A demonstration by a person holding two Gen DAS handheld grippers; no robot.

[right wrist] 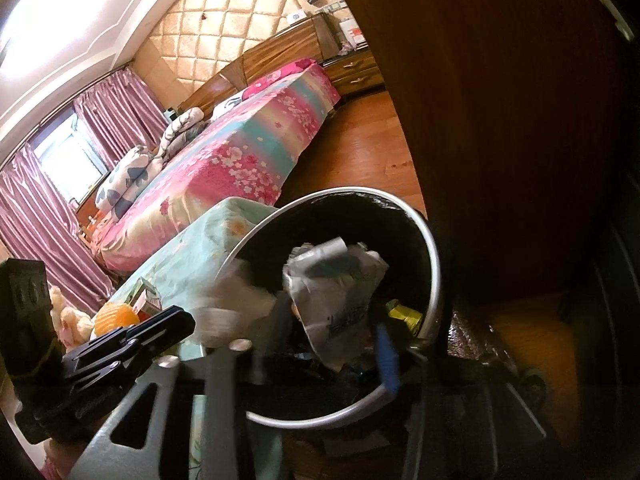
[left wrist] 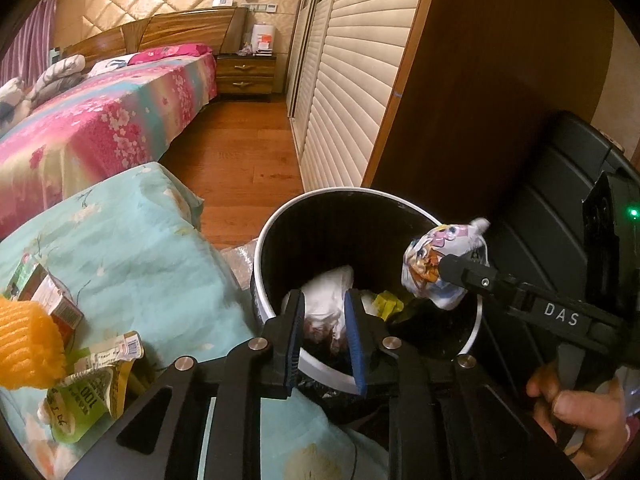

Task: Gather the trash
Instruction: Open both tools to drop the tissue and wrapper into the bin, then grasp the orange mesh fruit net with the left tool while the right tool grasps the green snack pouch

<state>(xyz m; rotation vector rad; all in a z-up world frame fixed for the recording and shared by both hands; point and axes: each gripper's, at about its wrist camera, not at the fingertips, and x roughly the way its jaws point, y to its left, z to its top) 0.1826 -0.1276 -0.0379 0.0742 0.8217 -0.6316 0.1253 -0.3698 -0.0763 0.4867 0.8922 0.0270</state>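
Note:
A white-rimmed black trash bin [left wrist: 264, 248] stands on the floor beside a teal-covered table [left wrist: 132, 240]. White crumpled trash [left wrist: 328, 300] and a yellow wrapper [left wrist: 386, 302] lie inside. My left gripper [left wrist: 325, 320] is open and empty above the bin's near rim. My right gripper [left wrist: 440, 270] is shut on a crumpled printed pouch [left wrist: 432, 252], held over the bin's right side. In the right wrist view the pouch [right wrist: 340, 288] sits between my blurred fingers [right wrist: 386, 348] above the bin [right wrist: 436, 264]. An orange foam net [left wrist: 28, 344], green pouches [left wrist: 92, 392] and a carton [left wrist: 52, 300] lie on the table.
A wardrobe with slatted doors [left wrist: 344, 80] and a dark wooden panel [left wrist: 500, 80] stand right of the bin. A bed with pink floral cover [left wrist: 100, 120] and a nightstand [left wrist: 246, 74] lie beyond. A dark ribbed object [left wrist: 552, 208] is at right.

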